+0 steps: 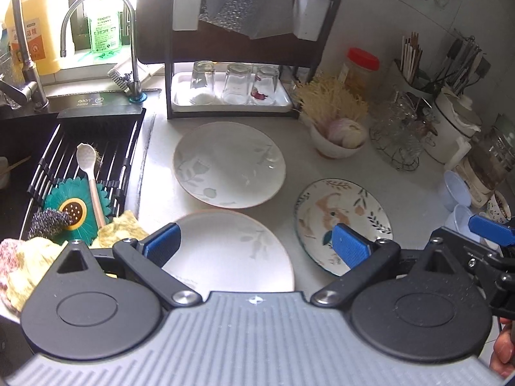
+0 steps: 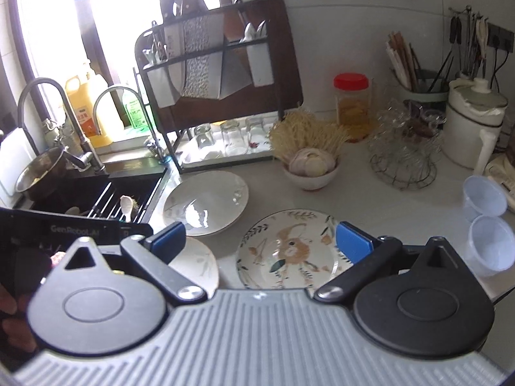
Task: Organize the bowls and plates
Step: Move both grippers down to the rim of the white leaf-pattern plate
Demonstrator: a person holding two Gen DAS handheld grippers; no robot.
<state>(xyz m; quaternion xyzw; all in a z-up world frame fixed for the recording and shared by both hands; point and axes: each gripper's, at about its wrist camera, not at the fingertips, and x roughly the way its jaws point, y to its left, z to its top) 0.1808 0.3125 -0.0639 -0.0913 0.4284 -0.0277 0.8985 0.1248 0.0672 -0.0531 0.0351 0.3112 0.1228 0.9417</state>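
Three plates lie flat on the white counter. A large white plate with a pale leaf print (image 1: 229,164) (image 2: 206,202) sits furthest back. A second white leaf plate (image 1: 231,251) (image 2: 196,263) lies nearest the sink, under my left gripper (image 1: 256,241), which hovers open above it with nothing held. A smaller plate with a rabbit drawing (image 1: 344,218) (image 2: 289,251) lies to the right, below my right gripper (image 2: 260,241), also open and empty. A white bowl (image 1: 338,148) (image 2: 312,173) holding onion and dried noodles stands behind the rabbit plate.
A black dish rack (image 1: 244,48) (image 2: 219,80) with upturned glasses on a white tray stands at the back. The sink (image 1: 74,160) with a roll-up rack, spoon, scrubbers and cloths lies left. Jars, a wire basket of glassware and plastic cups (image 2: 486,218) crowd the right.
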